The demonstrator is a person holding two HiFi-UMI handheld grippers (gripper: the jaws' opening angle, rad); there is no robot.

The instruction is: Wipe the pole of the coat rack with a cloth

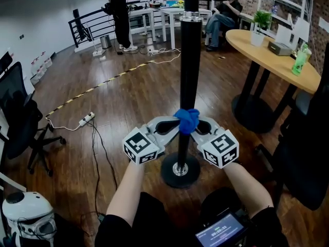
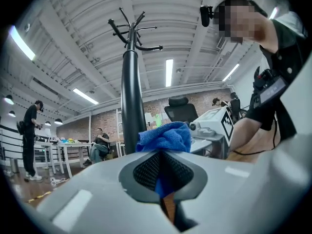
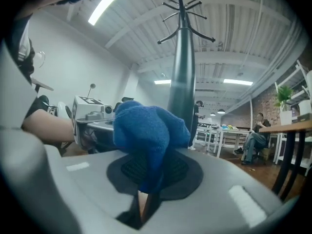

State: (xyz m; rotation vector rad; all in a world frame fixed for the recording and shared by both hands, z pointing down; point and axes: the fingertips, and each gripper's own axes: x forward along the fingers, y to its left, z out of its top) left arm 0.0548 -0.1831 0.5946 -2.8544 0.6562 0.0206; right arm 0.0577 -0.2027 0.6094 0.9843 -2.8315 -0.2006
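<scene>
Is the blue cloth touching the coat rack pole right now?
Touching. In the head view the blue cloth is wrapped across the front of the pole, with no gap at either edge.

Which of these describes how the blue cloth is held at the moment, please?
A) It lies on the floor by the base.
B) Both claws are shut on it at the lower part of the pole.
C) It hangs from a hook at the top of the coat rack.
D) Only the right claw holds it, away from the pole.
B: the left claw and the right claw each pinch the blue cloth, which sits at the pole low down, above the base.
</scene>
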